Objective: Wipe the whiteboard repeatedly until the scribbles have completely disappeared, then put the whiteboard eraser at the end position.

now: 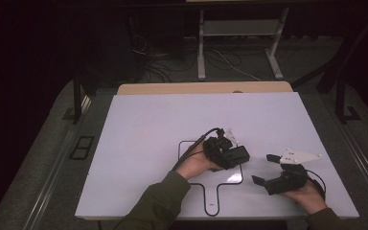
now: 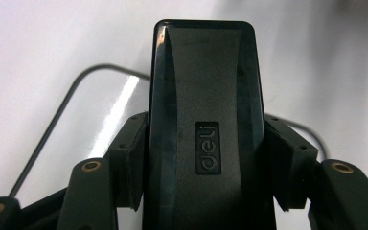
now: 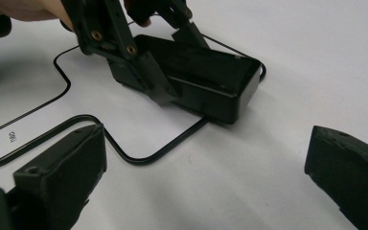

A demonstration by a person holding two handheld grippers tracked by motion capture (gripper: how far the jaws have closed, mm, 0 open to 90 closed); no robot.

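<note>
A black stapler marked "deli" is clamped across its sides by my left gripper, which is shut on it. In the left gripper view the stapler runs straight out between the two pads, over the white table. The right gripper view shows the stapler resting low on the table, its far end at a corner of a black drawn outline, with the left gripper around it. My right gripper stands open to the stapler's right, nothing between its jaws.
The white tabletop carries the drawn outline near its front middle. A wooden board edge lies along the table's back. Beyond it on the dark floor are a white frame and cables.
</note>
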